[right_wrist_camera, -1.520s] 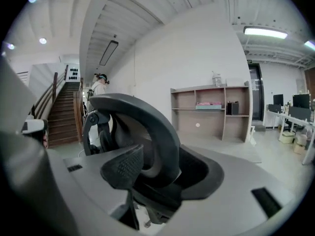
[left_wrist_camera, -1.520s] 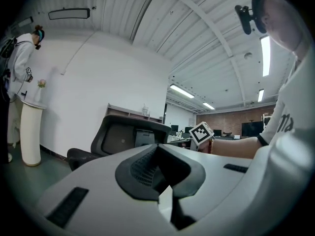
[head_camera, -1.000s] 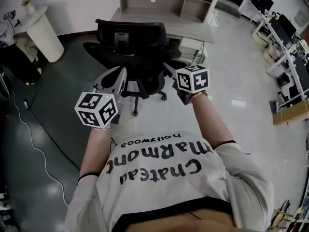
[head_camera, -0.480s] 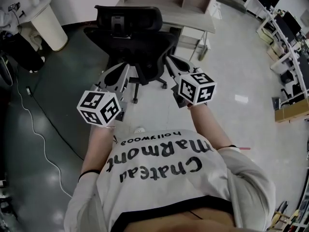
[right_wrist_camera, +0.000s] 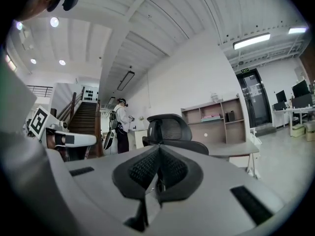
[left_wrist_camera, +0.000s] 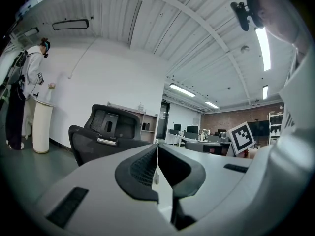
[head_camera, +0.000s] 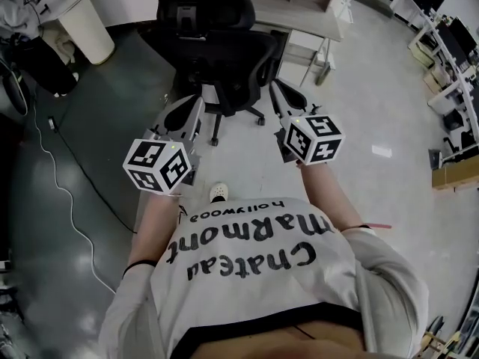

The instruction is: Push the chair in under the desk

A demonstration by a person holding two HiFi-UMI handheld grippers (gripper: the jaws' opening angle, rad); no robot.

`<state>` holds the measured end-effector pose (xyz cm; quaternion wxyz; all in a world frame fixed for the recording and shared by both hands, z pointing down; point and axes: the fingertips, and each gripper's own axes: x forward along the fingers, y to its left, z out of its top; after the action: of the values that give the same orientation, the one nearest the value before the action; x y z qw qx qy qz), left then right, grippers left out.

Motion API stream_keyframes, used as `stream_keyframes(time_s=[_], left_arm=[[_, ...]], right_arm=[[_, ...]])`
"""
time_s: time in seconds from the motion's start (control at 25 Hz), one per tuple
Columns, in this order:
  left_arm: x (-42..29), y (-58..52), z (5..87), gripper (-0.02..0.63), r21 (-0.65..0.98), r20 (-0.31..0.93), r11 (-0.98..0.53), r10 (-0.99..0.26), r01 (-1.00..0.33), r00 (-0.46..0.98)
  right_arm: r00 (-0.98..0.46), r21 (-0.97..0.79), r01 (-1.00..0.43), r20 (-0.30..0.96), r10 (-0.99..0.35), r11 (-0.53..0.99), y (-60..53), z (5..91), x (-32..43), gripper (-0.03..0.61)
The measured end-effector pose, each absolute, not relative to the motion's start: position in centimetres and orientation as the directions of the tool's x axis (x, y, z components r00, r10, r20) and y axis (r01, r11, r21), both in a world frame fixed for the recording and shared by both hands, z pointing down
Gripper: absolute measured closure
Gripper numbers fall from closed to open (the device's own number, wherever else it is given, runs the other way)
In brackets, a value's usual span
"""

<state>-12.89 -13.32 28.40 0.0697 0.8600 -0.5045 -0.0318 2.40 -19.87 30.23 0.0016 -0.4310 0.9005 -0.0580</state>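
Left tongs [head_camera: 193,102], right tongs [head_camera: 276,86] closed, empty, chair [head_camera: 224,58] ahead, apparently untouched, desk [head_camera: 299,25] beyond

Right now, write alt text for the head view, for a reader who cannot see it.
Seen from above, a person points the left gripper and right gripper, both shut, at a black chair before a desk.

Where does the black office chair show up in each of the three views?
Head view: chair at top centre, in front of the desk.
Left gripper view: chair left of centre, above the closed jaws.
Right gripper view: chair at centre, just above the closed jaws.
Shared landmark: the desk with shelves behind the chair.
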Motion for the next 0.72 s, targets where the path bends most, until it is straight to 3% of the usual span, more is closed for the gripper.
stream_keyframes(time_s=[0.72], left_arm=[[-12.2,-10.1,31.1,0.595,0.177,0.053,-0.424,-0.897,-0.888,0.439]], right_arm=[[-0.608,-0.099,-0.794,0.128,-0.784,0.599,-17.6,33.9,4.9,0.571]])
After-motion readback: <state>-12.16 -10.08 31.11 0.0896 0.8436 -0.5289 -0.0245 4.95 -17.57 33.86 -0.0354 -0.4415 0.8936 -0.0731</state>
